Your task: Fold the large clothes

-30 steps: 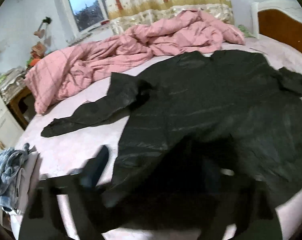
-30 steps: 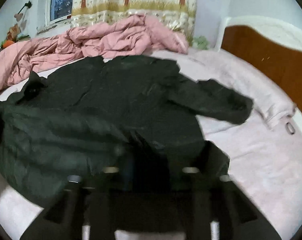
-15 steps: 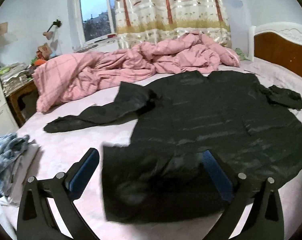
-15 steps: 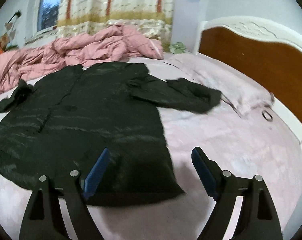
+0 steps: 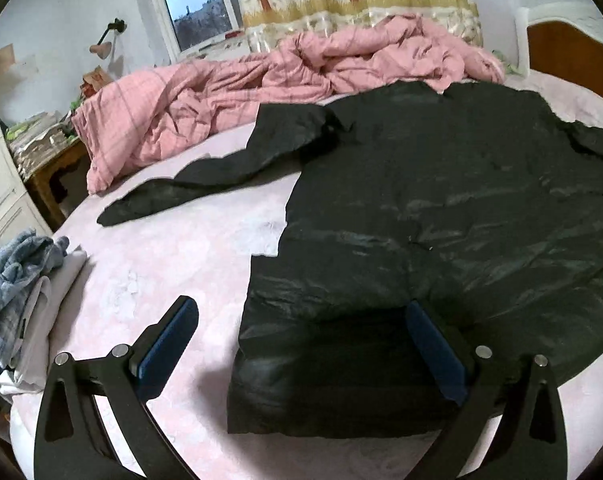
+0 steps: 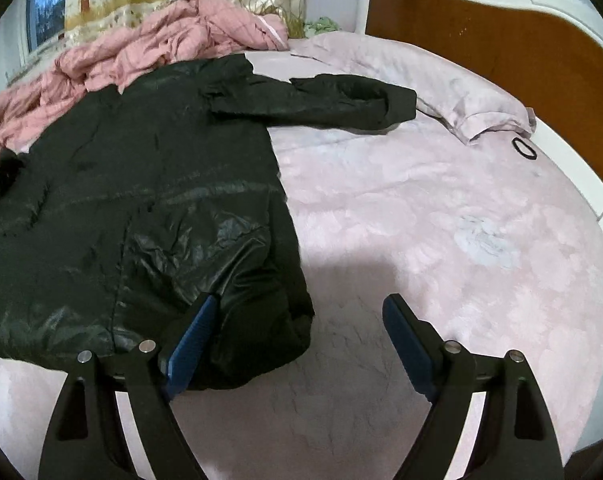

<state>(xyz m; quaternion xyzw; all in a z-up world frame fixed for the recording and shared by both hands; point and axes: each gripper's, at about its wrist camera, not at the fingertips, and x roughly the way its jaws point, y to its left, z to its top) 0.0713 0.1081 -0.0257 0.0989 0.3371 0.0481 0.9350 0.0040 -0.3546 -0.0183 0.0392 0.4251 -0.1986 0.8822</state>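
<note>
A large shiny black jacket (image 5: 441, 208) lies spread flat on the pink bed sheet (image 5: 173, 264), collar toward the far side. Its left sleeve (image 5: 205, 184) stretches out over the sheet, and its right sleeve (image 6: 341, 100) lies bent toward the pillow. My left gripper (image 5: 299, 308) hovers open over the hem's near left corner, and nothing is pinched between its blue pads (image 5: 169, 340). My right gripper (image 6: 299, 300) is open at the jacket's (image 6: 141, 184) near right corner. Its left finger is over the cloth and its right finger over bare sheet.
A crumpled pink quilt (image 5: 261, 80) is heaped along the far side under the curtain. A wooden headboard (image 6: 501, 40), a pillow (image 6: 461, 96) and a black hair tie (image 6: 523, 148) are at the right. Folded clothes (image 5: 13, 280) lie at the left edge beside a nightstand (image 5: 49, 168).
A second ago the jacket's hem hung blurred over both grippers. Both have since opened and let it go, and the jacket now lies flat on the bed.
</note>
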